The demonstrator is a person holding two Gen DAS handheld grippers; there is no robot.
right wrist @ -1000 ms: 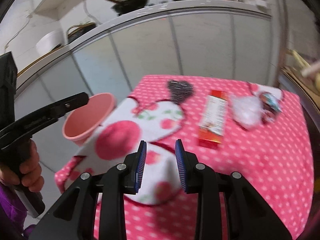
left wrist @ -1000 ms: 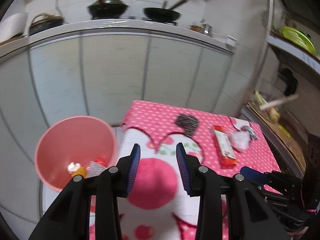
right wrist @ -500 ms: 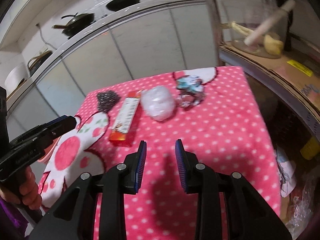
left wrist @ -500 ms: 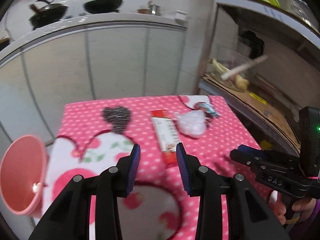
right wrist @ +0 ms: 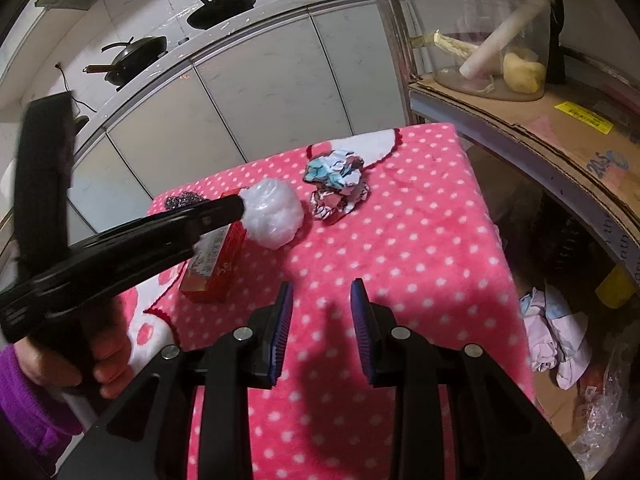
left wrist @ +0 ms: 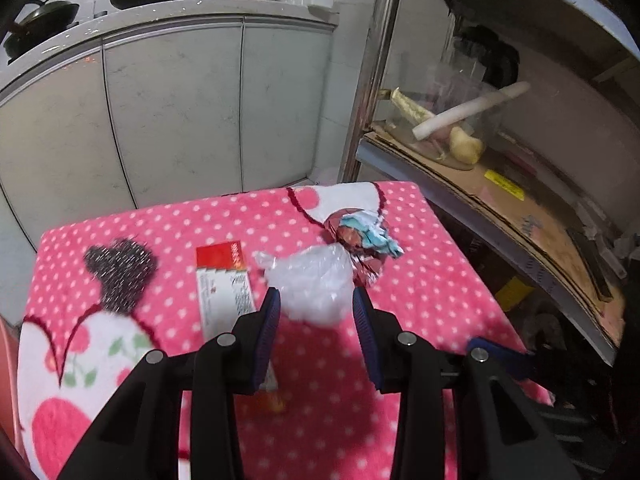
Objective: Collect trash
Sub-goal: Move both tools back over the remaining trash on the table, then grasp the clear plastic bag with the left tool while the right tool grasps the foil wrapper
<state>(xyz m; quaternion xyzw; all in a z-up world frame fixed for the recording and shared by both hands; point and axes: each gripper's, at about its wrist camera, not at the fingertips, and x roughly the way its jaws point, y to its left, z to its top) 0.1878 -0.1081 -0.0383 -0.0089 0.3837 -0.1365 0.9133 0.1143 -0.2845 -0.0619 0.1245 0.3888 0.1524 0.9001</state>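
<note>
A crumpled clear plastic bag (left wrist: 316, 284) (right wrist: 276, 212) lies on the pink dotted cloth (left wrist: 420, 292). My left gripper (left wrist: 316, 300) is open, and the bag sits between its fingertips; I cannot see the pads pressing on it. In the right wrist view one of its fingers (right wrist: 216, 214) touches the bag's left side. A red and white box (left wrist: 224, 276) (right wrist: 216, 256) lies just left of the bag. A crumpled colourful wrapper (left wrist: 360, 240) (right wrist: 336, 184) lies behind it to the right. My right gripper (right wrist: 322, 300) is open and empty above the cloth, nearer the front.
A metal shelf (left wrist: 480, 192) with cardboard and a clear jar (right wrist: 492, 52) stands close on the right. White cabinets (left wrist: 172, 112) with pans on top rise behind the table. Crumpled bags (right wrist: 556, 340) lie on the floor right of the table. A pink bin's edge (left wrist: 5, 360) shows far left.
Both grippers have swung right across the table. The left one went from over the pink bin to the plastic bag. The right one has shifted little in the last half second.
</note>
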